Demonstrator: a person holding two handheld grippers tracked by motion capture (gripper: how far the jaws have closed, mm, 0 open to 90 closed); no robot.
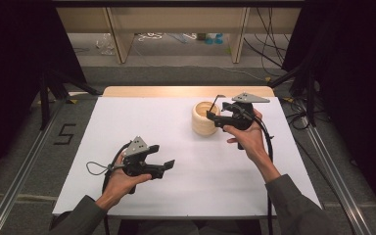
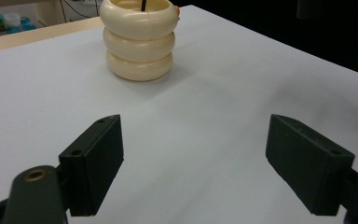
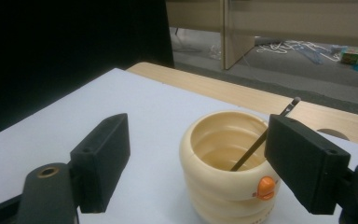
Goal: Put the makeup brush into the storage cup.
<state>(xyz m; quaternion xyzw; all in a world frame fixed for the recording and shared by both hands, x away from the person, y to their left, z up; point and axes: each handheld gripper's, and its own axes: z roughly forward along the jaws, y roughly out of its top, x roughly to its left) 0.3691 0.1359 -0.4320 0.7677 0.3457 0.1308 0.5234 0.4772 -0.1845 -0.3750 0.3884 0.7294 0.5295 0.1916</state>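
Jaws wide apart; cream ribbed cup holds leaning dark stick.

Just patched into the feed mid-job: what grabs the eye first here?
The cream ribbed holder at the far right of the white table, with a thin dark pencil leaning inside it. The right gripper hovers open beside it, and the left gripper waits open near the front.
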